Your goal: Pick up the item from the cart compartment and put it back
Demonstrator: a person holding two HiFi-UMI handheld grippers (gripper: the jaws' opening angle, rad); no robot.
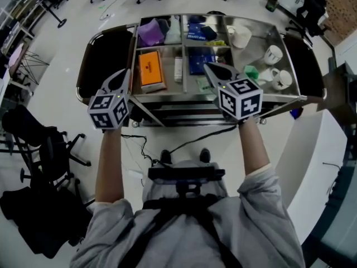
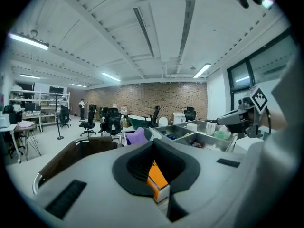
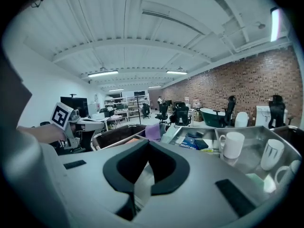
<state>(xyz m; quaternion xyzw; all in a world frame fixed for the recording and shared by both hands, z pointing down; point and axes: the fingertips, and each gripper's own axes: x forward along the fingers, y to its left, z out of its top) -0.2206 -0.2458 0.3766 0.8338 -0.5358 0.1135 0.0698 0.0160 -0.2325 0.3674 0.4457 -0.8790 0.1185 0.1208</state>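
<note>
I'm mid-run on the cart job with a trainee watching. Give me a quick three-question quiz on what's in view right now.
1. True or false: the orange box lies in the same compartment of the cart as the purple cloth.
2. What mostly fills the cart's right-hand compartment? A) white mugs B) glass bottles C) folded towels
3. In a word: are the jaws of the left gripper open or shut?

Key: 1 false, the box is in the near left compartment and the cloth in the far left one; 2 A; 3 shut, with nothing held.
</note>
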